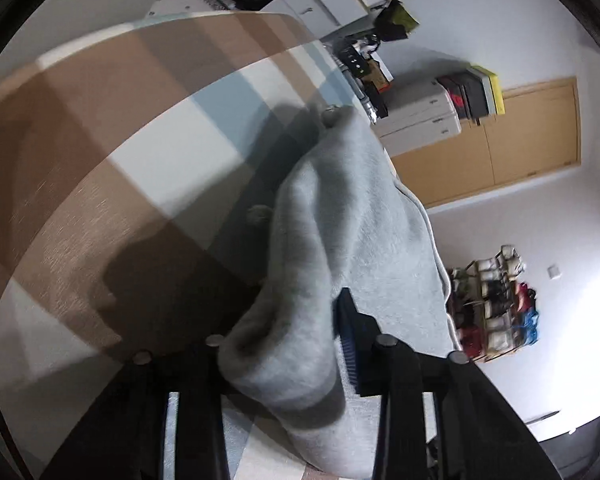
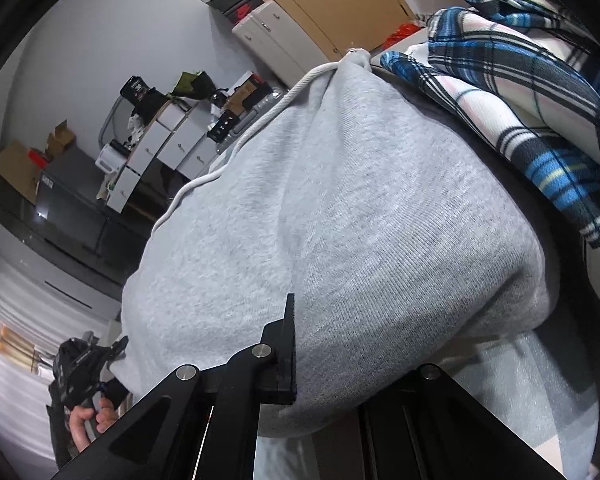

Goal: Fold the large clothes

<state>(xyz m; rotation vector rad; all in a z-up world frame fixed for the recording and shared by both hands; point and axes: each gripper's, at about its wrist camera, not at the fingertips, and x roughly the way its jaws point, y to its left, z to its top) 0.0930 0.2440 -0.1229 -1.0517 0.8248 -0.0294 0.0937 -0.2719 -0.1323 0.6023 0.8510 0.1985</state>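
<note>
**A:** Where's the hoodie sitting?

**B:** The grey hoodie is lying bunched on the checked blanket. My left claw is pinching a thick fold of it; my right claw is pressing tight on its near edge, plaid shirt lying just right.

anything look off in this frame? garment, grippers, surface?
Nothing damaged or spilled. The grey hoodie hangs bunched rather than flat, held up off the checked blanket. A thick roll of it sits in the left hand-held gripper; the right hand-held gripper is shut on another fold. Its white drawstring trails loose.
</note>
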